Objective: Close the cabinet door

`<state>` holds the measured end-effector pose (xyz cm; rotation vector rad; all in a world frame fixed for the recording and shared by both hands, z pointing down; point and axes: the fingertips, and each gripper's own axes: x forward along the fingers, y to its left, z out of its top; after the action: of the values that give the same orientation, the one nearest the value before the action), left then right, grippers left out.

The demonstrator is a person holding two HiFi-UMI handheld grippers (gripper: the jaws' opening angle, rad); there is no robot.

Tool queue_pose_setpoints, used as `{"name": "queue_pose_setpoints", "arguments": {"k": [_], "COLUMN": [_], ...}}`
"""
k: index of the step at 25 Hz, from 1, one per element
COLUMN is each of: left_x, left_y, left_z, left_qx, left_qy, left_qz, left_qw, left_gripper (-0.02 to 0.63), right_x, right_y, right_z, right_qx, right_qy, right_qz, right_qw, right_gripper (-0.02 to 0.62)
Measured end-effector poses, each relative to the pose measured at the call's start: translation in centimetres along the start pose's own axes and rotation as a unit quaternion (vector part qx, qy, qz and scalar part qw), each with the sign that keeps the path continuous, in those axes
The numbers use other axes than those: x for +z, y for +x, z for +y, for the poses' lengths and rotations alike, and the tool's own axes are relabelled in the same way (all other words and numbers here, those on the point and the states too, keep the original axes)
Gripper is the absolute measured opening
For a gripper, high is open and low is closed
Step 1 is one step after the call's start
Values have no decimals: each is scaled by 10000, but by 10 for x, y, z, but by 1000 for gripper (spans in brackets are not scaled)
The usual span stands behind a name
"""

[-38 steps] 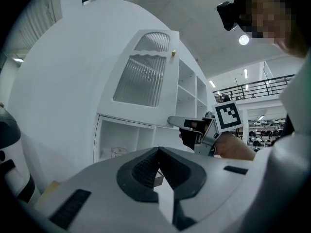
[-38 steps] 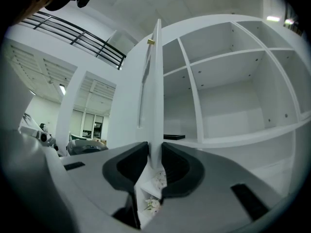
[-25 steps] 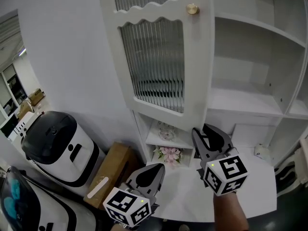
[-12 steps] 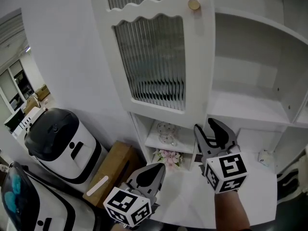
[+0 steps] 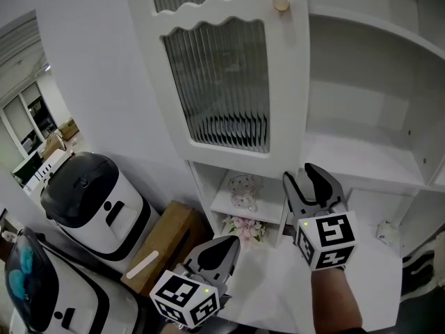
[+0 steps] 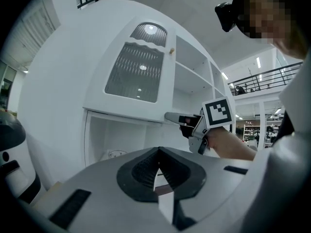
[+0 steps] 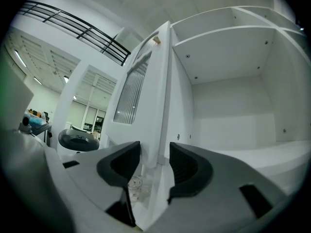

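The white cabinet door (image 5: 286,103) with ribbed glass and a gold knob (image 5: 281,4) stands swung out from the cabinet, whose shelves (image 5: 361,152) are bare. My right gripper (image 5: 303,177) is just under the door's lower corner, and its jaws are opening. In the right gripper view the door's edge (image 7: 160,96) runs down between the jaws of the right gripper (image 7: 154,157), with a thin gap on each side. My left gripper (image 5: 227,246) hangs lower and to the left, shut and empty. In the left gripper view the left gripper (image 6: 158,168) points at the cabinet's lower niche, and the right gripper (image 6: 178,118) shows beyond it.
A black-and-white appliance (image 5: 90,207) and a cardboard box (image 5: 163,245) stand on the floor at left. A small lower shelf holds a glass piece (image 5: 242,185), with pink flowers (image 5: 243,227) underneath. A white counter (image 5: 368,284) juts out below the open shelves.
The right gripper's jaws have spread wider and it has shifted a little up and right under the door's corner. The left gripper has hardly moved.
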<state>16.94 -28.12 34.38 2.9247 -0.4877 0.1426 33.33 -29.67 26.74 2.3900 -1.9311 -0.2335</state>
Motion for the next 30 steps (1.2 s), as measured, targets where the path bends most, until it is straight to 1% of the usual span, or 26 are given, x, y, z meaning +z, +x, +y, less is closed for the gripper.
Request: {"name": "queue_pose_setpoints", "arguments": {"k": [9,16,20,23,26,27,29,30], "left_x": [-7,-11,-13,-16,-20,-21,-23,-24], "left_y": [-6,-17,-22,-28,-32,-33,-37,-39], "left_z": [4,8,3,0,-3,-4,-7,-8], "left_qx": [347,615,685,697,642,604,516,469], "left_qy": [-77,-118,-112,-140,-182,-189,-200,-206], "left_qz": [31,54,66,50,29,25,30,34], "left_qw": [9994,9980,9976,9975,9978,9980,9985,9987], "left_gripper": [5,5,5,5,5,5,5,5], "right_x": [-2,1,-1,-5,-9,-10,-14,-15], "right_y": [11,15,13,8,-3,-9,-22,-28], "right_z": [-10,-4,-7,-11,-19,-23,-25,-23], "right_qx": [-180,-60,-14,-58,-302,-414,-497,-442], "right_qy": [-270,-172,-60,-85,-168,-175,-142,-62], "right_qz": [-69,-204,-198,-120,-25,-9,15,24], "right_qw": [9995,9996,9998,9999,9994,9990,9987,9990], "right_gripper": [182,179,179,179,151,86,43,27]}}
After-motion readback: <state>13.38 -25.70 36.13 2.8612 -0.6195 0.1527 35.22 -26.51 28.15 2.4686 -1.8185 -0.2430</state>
